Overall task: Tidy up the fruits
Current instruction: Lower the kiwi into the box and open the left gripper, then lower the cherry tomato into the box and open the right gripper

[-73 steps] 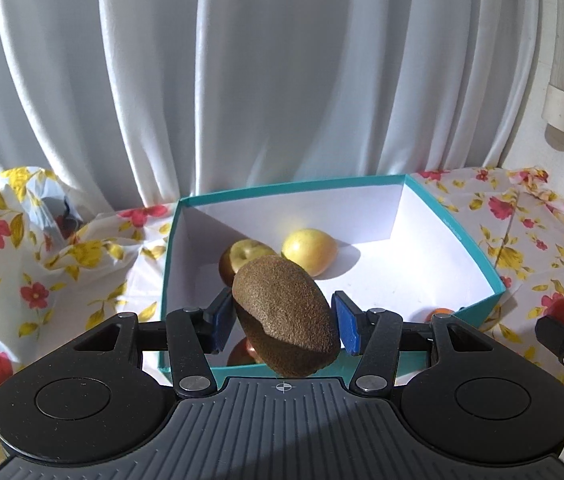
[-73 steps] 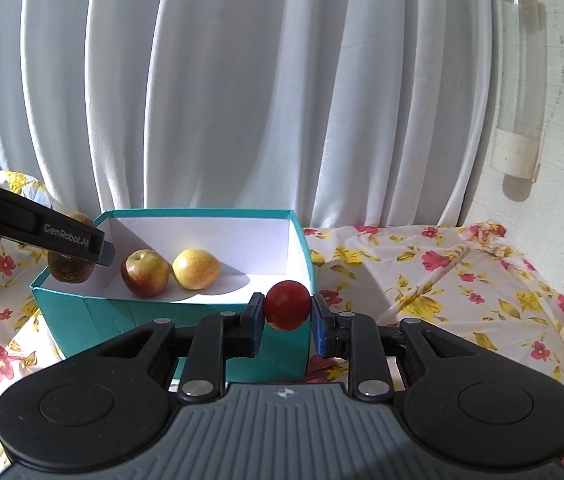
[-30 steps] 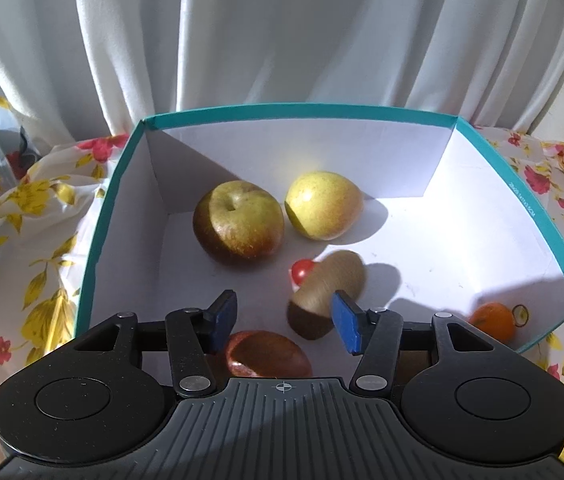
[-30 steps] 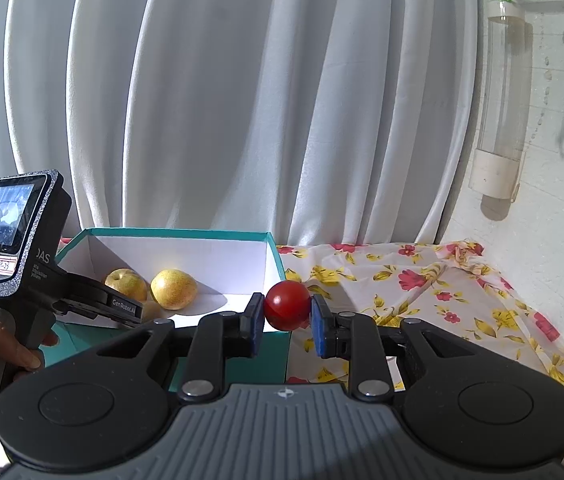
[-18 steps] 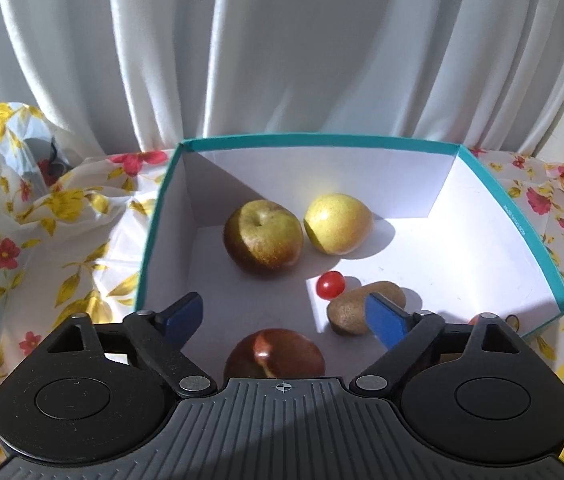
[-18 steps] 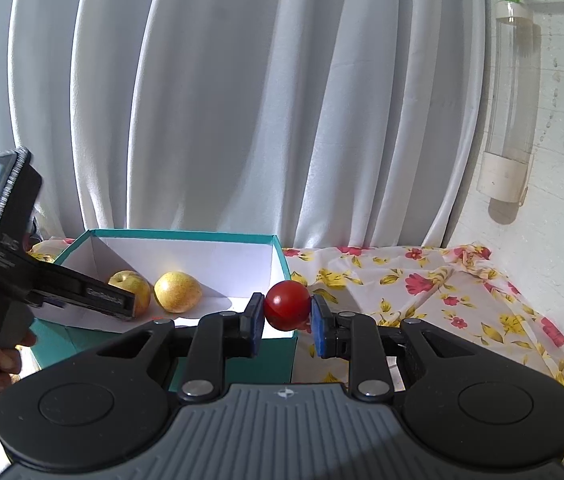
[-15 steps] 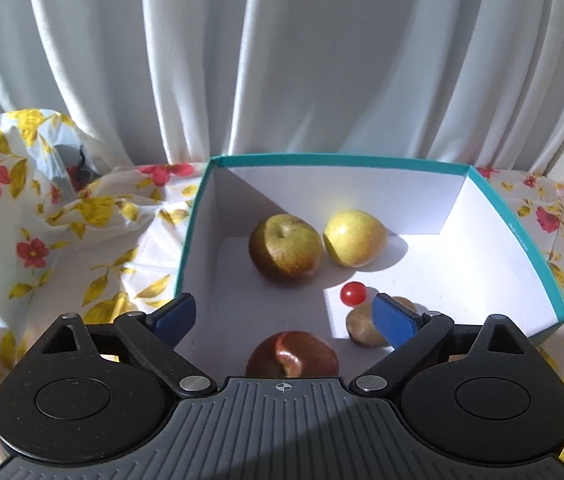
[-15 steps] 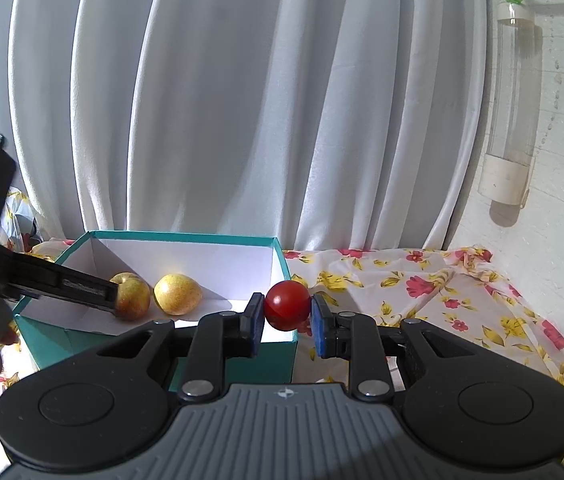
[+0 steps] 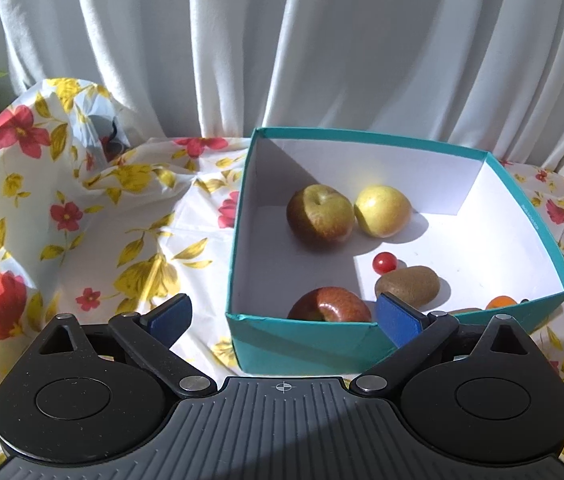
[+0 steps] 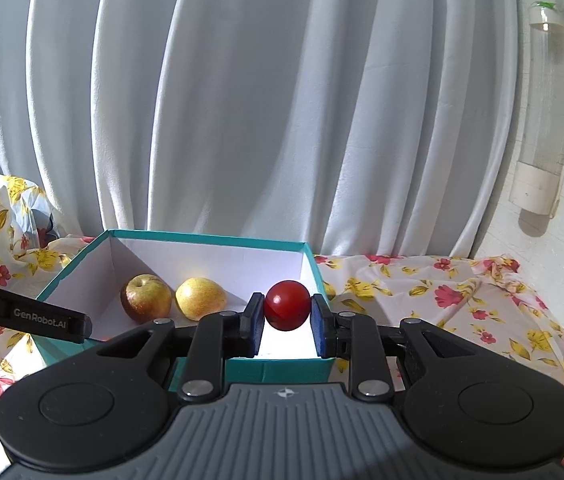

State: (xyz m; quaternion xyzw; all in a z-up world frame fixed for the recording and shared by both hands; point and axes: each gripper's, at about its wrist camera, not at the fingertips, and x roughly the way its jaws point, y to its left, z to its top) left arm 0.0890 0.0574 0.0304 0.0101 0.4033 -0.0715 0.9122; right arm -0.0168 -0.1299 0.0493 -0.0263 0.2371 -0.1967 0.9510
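Observation:
A teal box (image 9: 306, 344) with white inside walls stands on the flowered cloth. In it lie a brown kiwi (image 9: 406, 285), a small cherry tomato (image 9: 384, 262), a red-green apple (image 9: 319, 219), a yellow apple (image 9: 382, 211), a dark red apple (image 9: 330, 306) and an orange fruit (image 9: 501, 302). My left gripper (image 9: 282, 316) is open and holds nothing, drawn back in front of the box's near wall. My right gripper (image 10: 286, 312) is shut on a red tomato (image 10: 286, 305), held near the box (image 10: 205, 238) at its right end. One left finger (image 10: 25, 314) shows at the left edge.
A flowered cloth (image 9: 81, 220) covers the table, bunched up at the far left. White curtains (image 10: 282, 100) hang behind. A clear tube (image 10: 542, 112) is fixed to the right wall. Cloth right of the box (image 10: 442, 292) lies flat.
My left gripper let go of the kiwi into the box, opened wide and drew back and up to the left. The right gripper kept its grip on the tomato and shifted slightly.

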